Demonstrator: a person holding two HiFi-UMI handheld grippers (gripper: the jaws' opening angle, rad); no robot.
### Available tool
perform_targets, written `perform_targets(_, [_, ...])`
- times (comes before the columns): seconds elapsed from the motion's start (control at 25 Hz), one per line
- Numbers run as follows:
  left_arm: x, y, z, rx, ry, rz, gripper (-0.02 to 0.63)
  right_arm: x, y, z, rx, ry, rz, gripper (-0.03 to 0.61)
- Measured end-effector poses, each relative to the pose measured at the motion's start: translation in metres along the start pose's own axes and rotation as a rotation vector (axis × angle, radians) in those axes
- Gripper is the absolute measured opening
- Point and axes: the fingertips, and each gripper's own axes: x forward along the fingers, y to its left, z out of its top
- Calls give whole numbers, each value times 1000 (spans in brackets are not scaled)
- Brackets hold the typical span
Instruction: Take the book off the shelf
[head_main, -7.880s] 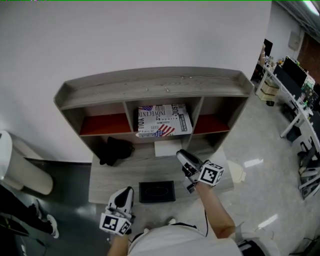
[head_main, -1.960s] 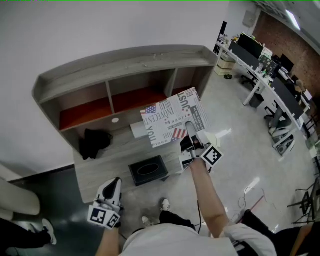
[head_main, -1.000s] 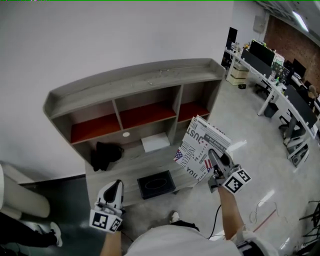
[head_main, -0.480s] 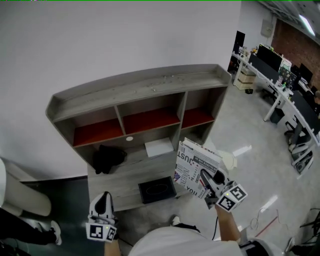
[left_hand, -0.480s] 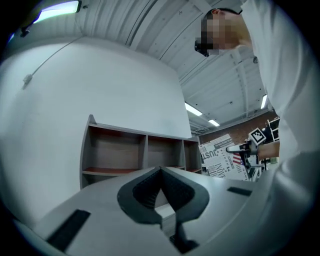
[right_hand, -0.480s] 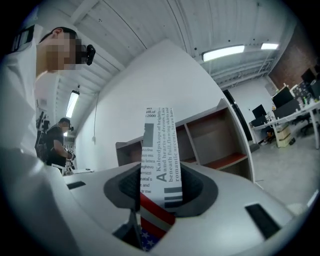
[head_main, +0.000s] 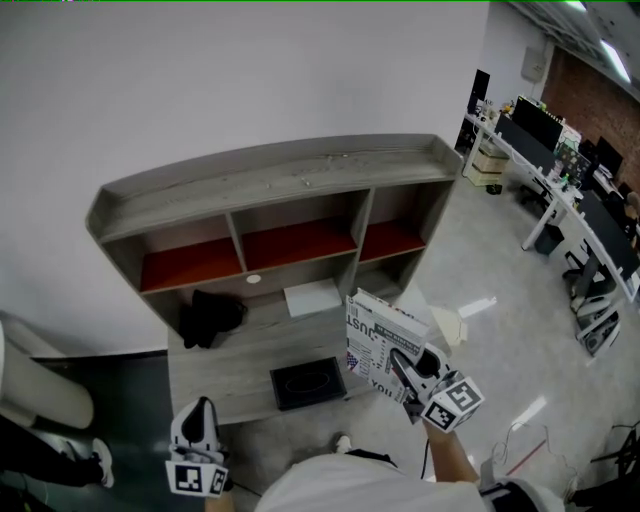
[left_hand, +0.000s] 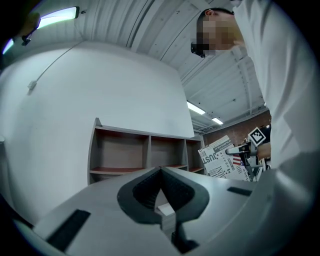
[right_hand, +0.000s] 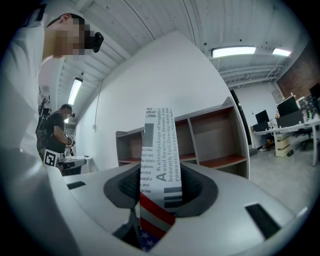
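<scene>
overhead, right gripper (head_main: 397, 364) pinches the book (head_main: 372, 333); only its own view shows left gripper (left_hand: 161, 172) pressed together.

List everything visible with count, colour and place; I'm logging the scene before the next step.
shelf unit: one, grey wood with red boards, against the white wall
book: one, white newsprint cover, out in front of the shelf unit
tray: one, black, front of the desktop
flat item: one, white, desktop, below the middle compartment
bundle: one, black, desktop left
office desks: several, white, far right
left hand-held gripper: grey, shut, empty
right hand-held gripper: grey, clamped on the book
</scene>
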Motion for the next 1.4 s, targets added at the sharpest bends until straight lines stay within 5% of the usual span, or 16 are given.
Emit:
perform_targets(0.92, [0,4,14,8,-25,46,17,45,3,-4,-5,2,68,173])
perform_targets(1.4, [4,-1,16,-10,-28,7,17,40,1,-11,-13,34,29,173])
